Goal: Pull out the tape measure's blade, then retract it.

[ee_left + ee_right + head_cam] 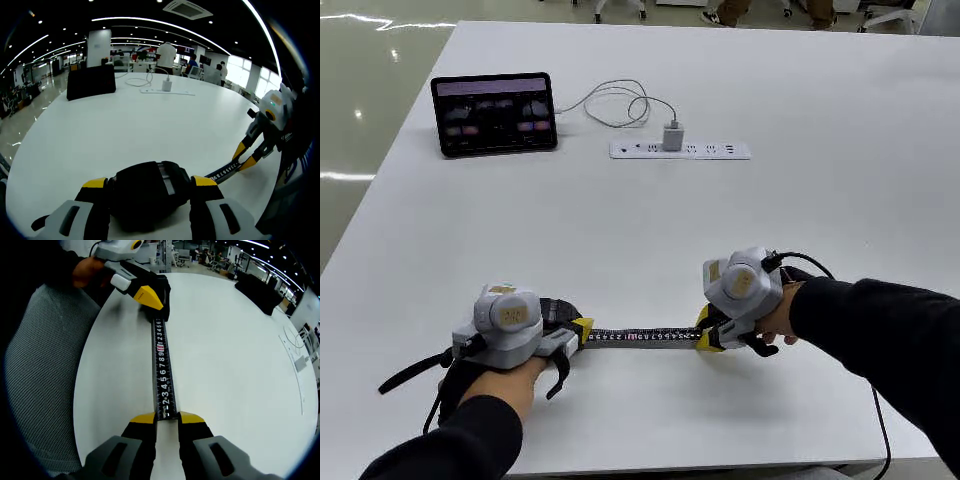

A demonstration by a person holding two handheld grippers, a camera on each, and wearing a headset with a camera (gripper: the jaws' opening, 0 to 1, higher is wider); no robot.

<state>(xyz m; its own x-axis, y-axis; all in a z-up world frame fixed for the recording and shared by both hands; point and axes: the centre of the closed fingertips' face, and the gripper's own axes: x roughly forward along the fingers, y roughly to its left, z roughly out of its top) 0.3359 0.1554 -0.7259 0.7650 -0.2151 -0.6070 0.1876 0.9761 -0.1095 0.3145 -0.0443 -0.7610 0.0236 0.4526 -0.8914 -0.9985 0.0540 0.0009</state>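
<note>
Where the white table (790, 90) ends nearest the person, far on this side of the power strip (680, 150), both grippers sit just inside the edge. The left gripper (576, 333) has its jaws clamped around the black tape measure case (150, 195), which rests on the tabletop nearer than the power strip and off to its left. From the case the blade (640, 335) lies flat along the surface toward the right, roughly parallel to the power strip's long side (numbers face up, with a red mark partway along). The right gripper (167, 417) has its jaws set narrow on the blade's free end, pinching it low over the table, nearer than the power strip and about in line with its right end. Between the blade and the power strip lies a wide stretch of bare tabletop, and more bare surface spreads to the power strip's right. A white charger (673, 135) is plugged into the power strip. Its cable (620, 100) loops left to a dark tablet (495, 112) standing left of the power strip, near the table's left edge. Beyond the power strip the table runs bare to its far edge.
</note>
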